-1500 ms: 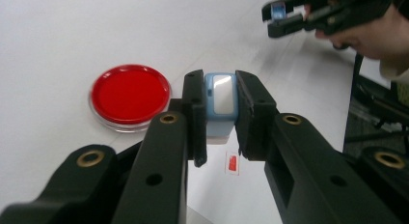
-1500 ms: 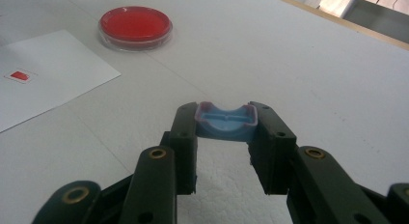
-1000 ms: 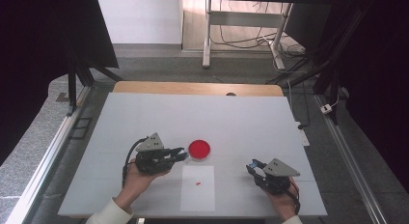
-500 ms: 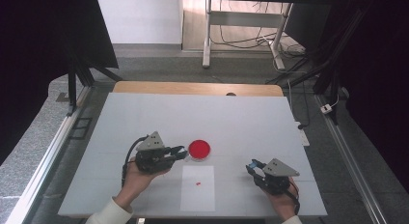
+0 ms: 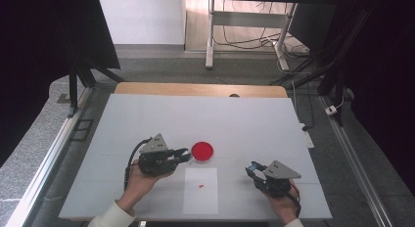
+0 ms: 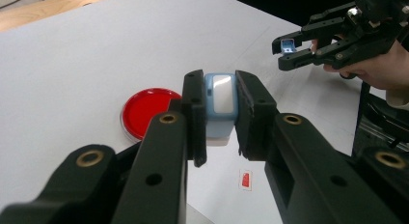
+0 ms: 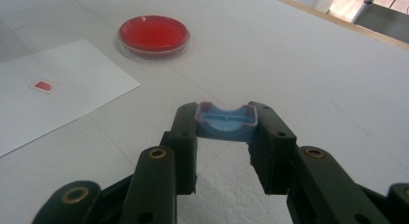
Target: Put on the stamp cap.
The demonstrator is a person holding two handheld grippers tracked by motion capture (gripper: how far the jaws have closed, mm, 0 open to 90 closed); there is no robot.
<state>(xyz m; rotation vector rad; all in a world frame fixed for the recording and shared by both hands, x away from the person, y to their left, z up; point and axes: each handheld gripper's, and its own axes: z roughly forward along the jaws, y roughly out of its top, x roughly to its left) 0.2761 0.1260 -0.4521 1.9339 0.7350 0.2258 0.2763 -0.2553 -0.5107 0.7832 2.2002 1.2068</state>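
Observation:
My left gripper point(image 6: 219, 78) is shut on a light blue, box-like piece point(image 6: 220, 101) with a pale glossy face, held just above the table. It hovers beside a red petri dish point(image 5: 202, 151), which lies to its right in the high view. My right gripper point(image 7: 225, 108) is shut on a small blue tray-shaped cap point(image 7: 225, 123) with a pinkish rim. In the high view the left gripper point(image 5: 185, 154) sits at the centre left and the right gripper point(image 5: 251, 169) near the front right. The left gripper view also shows the right gripper point(image 6: 288, 51) farther off.
A white paper sheet point(image 5: 200, 200) lies at the table's front between the hands, with a small red piece point(image 5: 201, 186) on it. The white table point(image 5: 205, 119) stretches behind the dish to a wooden back edge point(image 5: 195, 89).

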